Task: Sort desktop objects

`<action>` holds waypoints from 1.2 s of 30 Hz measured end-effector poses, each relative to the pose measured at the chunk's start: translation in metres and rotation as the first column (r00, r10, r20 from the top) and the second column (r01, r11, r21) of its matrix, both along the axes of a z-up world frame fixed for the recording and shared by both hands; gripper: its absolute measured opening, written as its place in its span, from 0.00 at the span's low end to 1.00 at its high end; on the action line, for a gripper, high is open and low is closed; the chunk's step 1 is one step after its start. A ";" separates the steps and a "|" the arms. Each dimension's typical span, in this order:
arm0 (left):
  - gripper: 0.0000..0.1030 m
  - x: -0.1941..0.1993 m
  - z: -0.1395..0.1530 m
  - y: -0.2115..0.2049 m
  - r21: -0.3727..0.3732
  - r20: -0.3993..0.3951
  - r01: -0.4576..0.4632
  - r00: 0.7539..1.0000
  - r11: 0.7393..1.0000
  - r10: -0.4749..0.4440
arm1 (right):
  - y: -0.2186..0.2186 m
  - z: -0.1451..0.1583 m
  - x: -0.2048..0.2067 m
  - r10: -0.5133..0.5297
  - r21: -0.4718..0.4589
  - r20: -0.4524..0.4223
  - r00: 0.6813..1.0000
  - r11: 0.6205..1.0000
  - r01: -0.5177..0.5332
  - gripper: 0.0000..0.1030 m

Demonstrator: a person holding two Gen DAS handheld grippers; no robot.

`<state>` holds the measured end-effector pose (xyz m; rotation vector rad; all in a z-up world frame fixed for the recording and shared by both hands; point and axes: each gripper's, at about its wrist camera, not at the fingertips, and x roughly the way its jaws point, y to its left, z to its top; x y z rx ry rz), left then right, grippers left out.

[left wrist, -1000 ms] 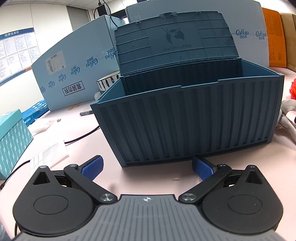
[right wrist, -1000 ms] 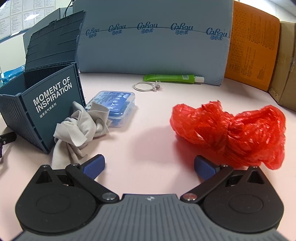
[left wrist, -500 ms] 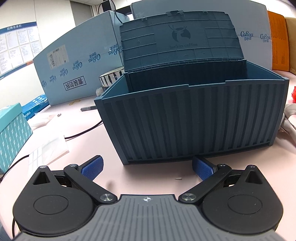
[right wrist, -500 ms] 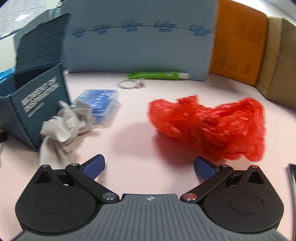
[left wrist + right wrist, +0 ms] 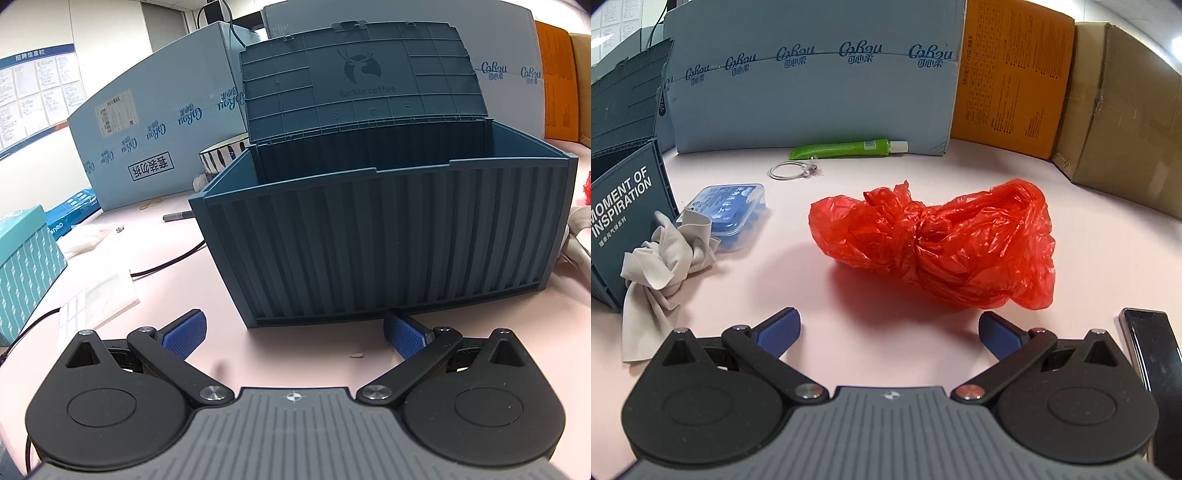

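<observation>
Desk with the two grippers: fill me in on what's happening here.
A person is sorting desk clutter with a handheld gripper in each hand. The left gripper is open and empty, facing the front wall of the dark blue storage box, whose lid stands open. The right gripper is also open and empty, pointed at the crumpled red plastic bag. A grey cloth, a blue plastic case, a green tube and a wire ring lie loose on the desk.

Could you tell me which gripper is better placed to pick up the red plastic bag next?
Right. The right gripper is open with the red plastic bag directly ahead of it. The left gripper, also open, faces the blue storage box instead.
</observation>
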<state>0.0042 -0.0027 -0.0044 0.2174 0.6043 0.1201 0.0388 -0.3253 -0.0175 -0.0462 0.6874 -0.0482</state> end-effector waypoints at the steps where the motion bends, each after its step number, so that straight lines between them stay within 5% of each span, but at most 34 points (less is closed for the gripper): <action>1: 1.00 0.000 0.000 -0.001 0.000 0.000 -0.001 1.000 1.000 0.001 | -0.001 0.000 -0.001 -0.006 0.002 0.004 1.000 1.000 0.006 1.00; 28: 1.00 -0.003 0.000 -0.002 0.005 0.002 0.005 1.000 1.000 -0.005 | -0.007 0.003 -0.003 -0.117 -0.006 0.031 0.993 0.993 0.118 1.00; 36: 1.00 -0.006 0.001 -0.006 -0.073 -0.029 0.116 0.993 0.991 -0.118 | -0.007 0.004 -0.005 -0.119 -0.006 0.033 0.992 0.993 0.119 1.00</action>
